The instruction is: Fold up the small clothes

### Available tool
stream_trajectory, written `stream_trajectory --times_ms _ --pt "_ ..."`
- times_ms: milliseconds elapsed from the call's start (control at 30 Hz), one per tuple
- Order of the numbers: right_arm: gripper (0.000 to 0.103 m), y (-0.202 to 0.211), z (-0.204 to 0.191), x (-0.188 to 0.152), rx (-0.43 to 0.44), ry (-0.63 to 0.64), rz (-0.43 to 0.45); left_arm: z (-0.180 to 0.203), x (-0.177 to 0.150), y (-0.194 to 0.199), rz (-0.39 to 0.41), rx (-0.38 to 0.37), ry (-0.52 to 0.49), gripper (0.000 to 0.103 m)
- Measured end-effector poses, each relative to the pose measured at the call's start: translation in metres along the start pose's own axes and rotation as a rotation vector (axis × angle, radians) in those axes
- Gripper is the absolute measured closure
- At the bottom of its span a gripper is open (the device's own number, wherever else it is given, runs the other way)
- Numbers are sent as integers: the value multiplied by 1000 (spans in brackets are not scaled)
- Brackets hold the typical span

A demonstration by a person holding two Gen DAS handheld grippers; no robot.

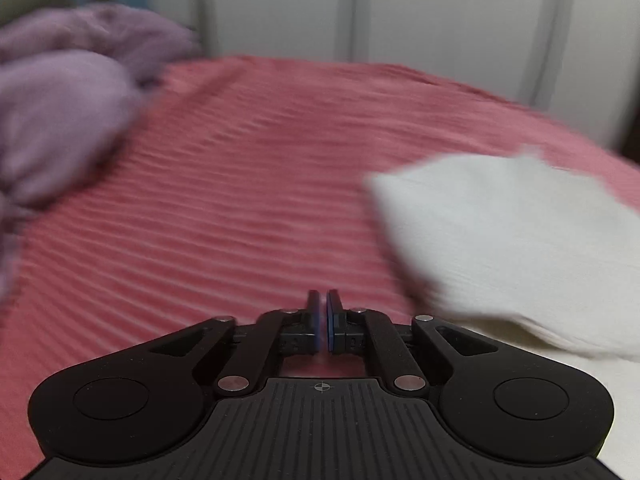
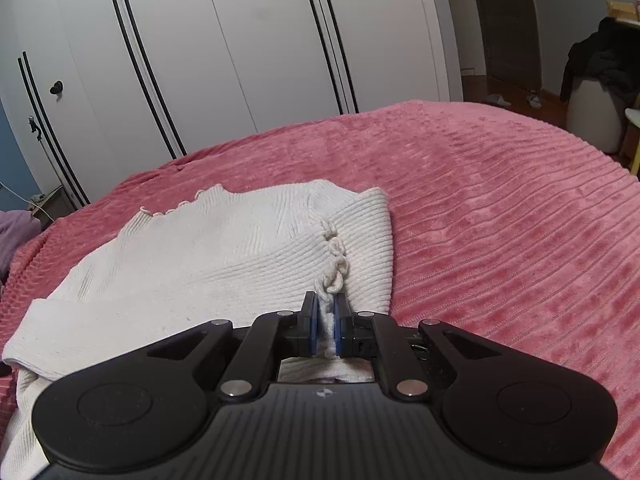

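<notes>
A white ribbed knit garment (image 2: pixel 208 256) lies partly folded on a pink ribbed bedspread (image 2: pixel 500 220). My right gripper (image 2: pixel 325 308) is shut on a frilled edge of that garment, with white fabric pinched between the blue pads. In the left wrist view the same white garment (image 1: pixel 516 248) appears blurred at the right. My left gripper (image 1: pixel 323 304) hangs over bare bedspread (image 1: pixel 240 200) to the left of the garment. Its jaws stand nearly together with nothing between them.
A heap of purple clothes (image 1: pixel 64 112) sits at the bed's far left. White wardrobe doors (image 2: pixel 240 48) run behind the bed. A white round bin (image 2: pixel 592 112) with dark clothing on it stands at the far right, by a doorway.
</notes>
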State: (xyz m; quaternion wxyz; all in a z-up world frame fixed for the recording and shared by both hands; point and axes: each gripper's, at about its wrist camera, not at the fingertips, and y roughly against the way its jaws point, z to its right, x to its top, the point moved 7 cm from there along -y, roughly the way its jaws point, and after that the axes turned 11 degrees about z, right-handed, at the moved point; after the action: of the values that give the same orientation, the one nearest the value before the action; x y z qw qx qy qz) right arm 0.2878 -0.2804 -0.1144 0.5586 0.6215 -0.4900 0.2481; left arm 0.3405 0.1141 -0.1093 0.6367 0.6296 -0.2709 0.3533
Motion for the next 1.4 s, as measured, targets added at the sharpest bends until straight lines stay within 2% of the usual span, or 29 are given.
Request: stream_trajectory --times_ms 33,67,100,133,167,233,267,333,400,467,533,633,700,800,833,900,933,1000,1033,1067,1133,1200,1267,1300,1333,1400 --pt "96 -1 1 0 2 -9 -2 6 -3 4 -5 -44 -6 80" --pt "96 -1 2 0 3 -21 0 12 -5 7 -3 -68 -18 63" --pt "96 -1 2 -1 1 -28 0 18 -7 8 3 -97 -30 57" --pt "96 -1 2 -1 -2 -28 0 25 -9 8 6 -121 -37 53" --pt "95 0 1 -1 -5 -20 1 31 -10 6 7 -140 -42 53" --pt "95 0 -1 -1 -11 2 1 39 -12 1 13 -141 -66 52" --pt "95 0 -1 -2 -12 12 1 40 -15 -4 1 -127 -70 52" --pt "95 0 -1 -2 -10 18 -2 36 -16 -7 -20 -142 -8 52" --pt "95 0 0 -1 -6 16 -4 31 -14 -10 -38 -160 33 63" --pt "95 -1 0 -2 -8 14 -3 33 -13 -9 -47 -173 15 92" --pt "95 -1 -1 -3 -14 16 1 36 -10 -5 -35 -185 13 96" --pt "95 0 -2 -3 -16 27 12 32 -6 -4 -12 -128 -5 102" --pt "95 2 -1 -3 -12 24 13 18 -2 -4 22 -32 -26 102" --pt "95 2 2 -3 -5 13 12 -13 0 -6 15 97 -35 102" --pt "95 2 2 -3 -4 9 12 -17 -1 -4 11 99 -54 102" --pt "95 1 3 -3 -3 2 13 -9 -2 4 16 -14 -82 100" --pt "95 0 3 -3 -3 -3 15 -1 -3 9 26 -51 -95 94" --pt "95 0 3 -3 -6 -13 17 15 -3 14 56 -101 -124 77" --pt "95 0 3 -3 -9 -14 18 24 -4 13 57 -132 -131 62" --pt "95 0 2 -3 -12 -12 19 31 -5 11 55 -147 -134 59" --pt "95 2 2 -2 -11 -11 16 45 -6 7 61 -188 -145 59" --pt "95 3 4 -1 1 -21 11 54 -7 -1 64 -165 -173 59" --pt "95 3 6 1 14 -43 4 56 -6 -9 44 -161 -149 61" --pt "94 3 7 1 20 -58 4 55 -4 -13 35 -154 -123 65" --pt "93 3 7 2 27 -74 3 53 -1 -16 27 -156 -90 77" --pt "93 0 6 3 33 -77 -2 50 5 -14 26 -156 -49 84"
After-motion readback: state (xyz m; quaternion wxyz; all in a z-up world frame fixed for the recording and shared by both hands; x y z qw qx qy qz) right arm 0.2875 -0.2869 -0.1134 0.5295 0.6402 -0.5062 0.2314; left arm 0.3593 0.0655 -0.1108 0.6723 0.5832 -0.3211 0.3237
